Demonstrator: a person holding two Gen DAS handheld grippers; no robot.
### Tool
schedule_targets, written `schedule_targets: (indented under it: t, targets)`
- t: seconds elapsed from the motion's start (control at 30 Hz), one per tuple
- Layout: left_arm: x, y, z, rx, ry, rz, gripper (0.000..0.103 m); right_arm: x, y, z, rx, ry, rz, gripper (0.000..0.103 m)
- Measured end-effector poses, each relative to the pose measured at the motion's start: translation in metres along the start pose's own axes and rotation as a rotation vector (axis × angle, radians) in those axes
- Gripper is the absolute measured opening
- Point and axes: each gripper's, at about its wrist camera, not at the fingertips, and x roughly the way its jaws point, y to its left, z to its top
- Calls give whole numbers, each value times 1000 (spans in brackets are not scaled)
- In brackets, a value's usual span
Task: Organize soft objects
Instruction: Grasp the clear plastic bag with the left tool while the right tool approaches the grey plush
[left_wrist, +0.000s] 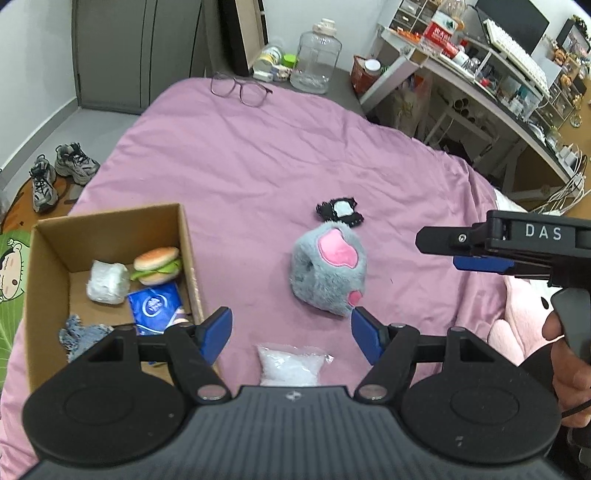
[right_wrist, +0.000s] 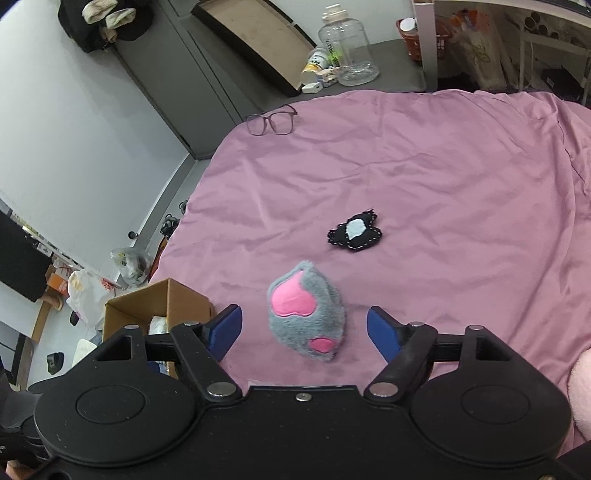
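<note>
The cardboard box (left_wrist: 55, 266) at the bed's edge already holds a plush burger (left_wrist: 157, 265), a white wad (left_wrist: 107, 282), a blue tissue pack (left_wrist: 155, 304) and a grey-blue cloth (left_wrist: 79, 334). Still out on the pink bedspread (left_wrist: 258, 155) are the grey paw plush (left_wrist: 328, 271) beside the box, a black-and-white patch (left_wrist: 340, 211) just beyond it, and a clear bag (left_wrist: 290, 363) nearer than the paw. Both left tongs (left_wrist: 291, 328) and right tongs (right_wrist: 304, 328) stand wide and empty; roughly half looks done.

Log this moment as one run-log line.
left hand-held gripper: open, empty | right hand-held gripper: open, empty | grey plush paw: on bedspread | box: partly filled
</note>
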Motion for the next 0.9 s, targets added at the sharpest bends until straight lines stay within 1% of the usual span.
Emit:
schedule_targets:
  t: [0.23,0.43,0.53,0.67,0.9]
  targets:
    - [22,-17,1,34,63,-8,70,7,-24,3,31,6,6,75]
    - [45,-28,-2,56,134,11,70,17,-46,8,62,18,19,75]
    - [57,-31,-3,55,171,29,70,24,-55,9,73,27,27,75]
    - [76,-34,-8,62,240,50,70,32,-64,14,81,44,37,75]
    - [109,-41,-20,104,353,124,69,49,-76,24,80,66,62,75]
